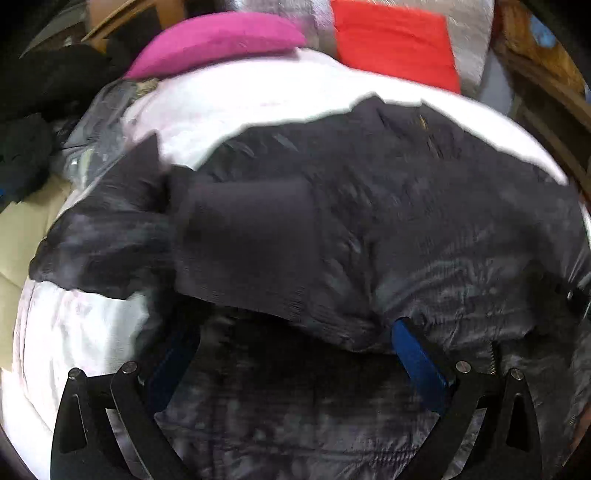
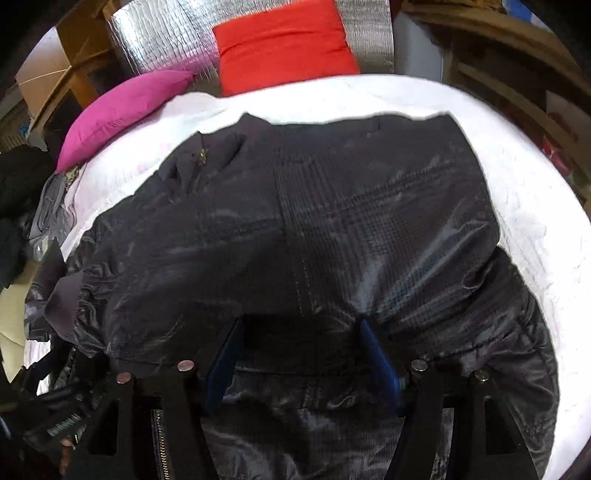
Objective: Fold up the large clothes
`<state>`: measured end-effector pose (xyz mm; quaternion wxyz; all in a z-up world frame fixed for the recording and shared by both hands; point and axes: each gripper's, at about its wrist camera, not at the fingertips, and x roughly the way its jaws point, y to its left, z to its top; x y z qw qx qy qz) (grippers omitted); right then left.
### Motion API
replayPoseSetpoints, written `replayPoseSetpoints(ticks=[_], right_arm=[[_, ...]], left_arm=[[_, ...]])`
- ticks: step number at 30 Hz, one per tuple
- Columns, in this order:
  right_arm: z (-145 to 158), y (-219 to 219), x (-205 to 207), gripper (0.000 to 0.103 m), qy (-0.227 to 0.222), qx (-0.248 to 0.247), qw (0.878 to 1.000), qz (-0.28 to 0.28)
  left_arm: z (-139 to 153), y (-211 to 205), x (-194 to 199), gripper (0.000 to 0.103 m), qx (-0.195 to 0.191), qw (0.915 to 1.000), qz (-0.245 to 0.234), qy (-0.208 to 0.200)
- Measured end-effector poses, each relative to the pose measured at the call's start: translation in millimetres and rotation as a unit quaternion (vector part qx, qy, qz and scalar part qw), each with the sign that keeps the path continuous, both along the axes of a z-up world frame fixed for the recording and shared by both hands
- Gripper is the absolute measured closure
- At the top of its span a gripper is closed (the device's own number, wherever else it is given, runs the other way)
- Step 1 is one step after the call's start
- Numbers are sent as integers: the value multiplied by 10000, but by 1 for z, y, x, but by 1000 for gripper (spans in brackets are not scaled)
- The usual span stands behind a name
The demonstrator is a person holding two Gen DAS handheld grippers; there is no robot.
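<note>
1. Dark shiny jacket [image 2: 295, 221] lies spread across the white bed cover [image 2: 517, 177], taking up most of the bed's near and middle part.
2. Left hand-held gripper [image 1: 291, 354]: blue-padded fingers [image 1: 417, 362] spread wide w/ jacket fabric lying across the gap, a fold draped over the tips. Nothing pinched that I can see; left finger is blurred.
3. Right hand-held gripper [image 2: 303, 354]: fingers [image 2: 380, 365] apart too, narrower than the left, resting on the jacket's near edge w/ a dark band of cloth between them. Not closed on it.
4. A sleeve [image 1: 243, 240] is folded in over the jacket body, left of centre in the left wrist view.
5. Jacket zipper [image 2: 160, 443] runs along the near left edge.
6. Far side of bed: magenta pillow [image 2: 125, 110] at left, red pillow [image 2: 284, 44] right of it, standing against silver padded backing [image 2: 162, 33].
7. Heap of dark clothes [image 1: 33, 110] left of the bed; wooden furniture [image 2: 517, 74] at far right.
</note>
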<state>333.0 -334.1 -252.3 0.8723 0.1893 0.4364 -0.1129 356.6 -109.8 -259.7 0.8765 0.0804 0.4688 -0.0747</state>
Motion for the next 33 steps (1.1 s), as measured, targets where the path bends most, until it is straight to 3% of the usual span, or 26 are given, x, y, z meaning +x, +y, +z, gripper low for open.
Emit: replayPoseSetpoints(ticks=[3, 5, 7, 10, 14, 17, 22, 26, 29, 32, 33], right_arm=[[15, -2, -13, 34, -420, 114, 9990, 14], [23, -1, -21, 34, -593, 98, 9982, 3], [26, 0, -26, 34, -673, 107, 9977, -8], [28, 5, -30, 34, -732, 23, 9973, 51], [29, 12, -30, 34, -776, -54, 9968, 159], [27, 15, -26, 34, -731, -79, 9971, 210], [24, 17, -21, 34, -680, -105, 9974, 235], [22, 18, -20, 34, -647, -146, 9974, 273], [19, 19, -16, 34, -576, -116, 9978, 299], [17, 22, -14, 34, -541, -144, 9978, 345], [17, 23, -14, 34, -541, -172, 9977, 362]], left_arm=[[41, 30, -13, 0, -230, 9965, 132, -793], [64, 60, -19, 0, -232, 9895, 455, -1356], [74, 99, -17, 0, -252, 9811, 972, -1657], [65, 167, 3, 0, -491, 9720, 1858, -1351], [34, 247, 26, 0, -775, 9473, 2988, -859], [14, 291, 38, 0, -1197, 9313, 3392, -577], [-14, 338, 60, 0, -1957, 9047, 3766, -369], [-28, 359, 80, 0, -2515, 8889, 3820, -260], [-39, 371, 90, 0, -2952, 8701, 3944, -162], [-46, 379, 100, 2, -3107, 8639, 3963, -133], [-47, 380, 103, 9, -3084, 8646, 3963, -162]])
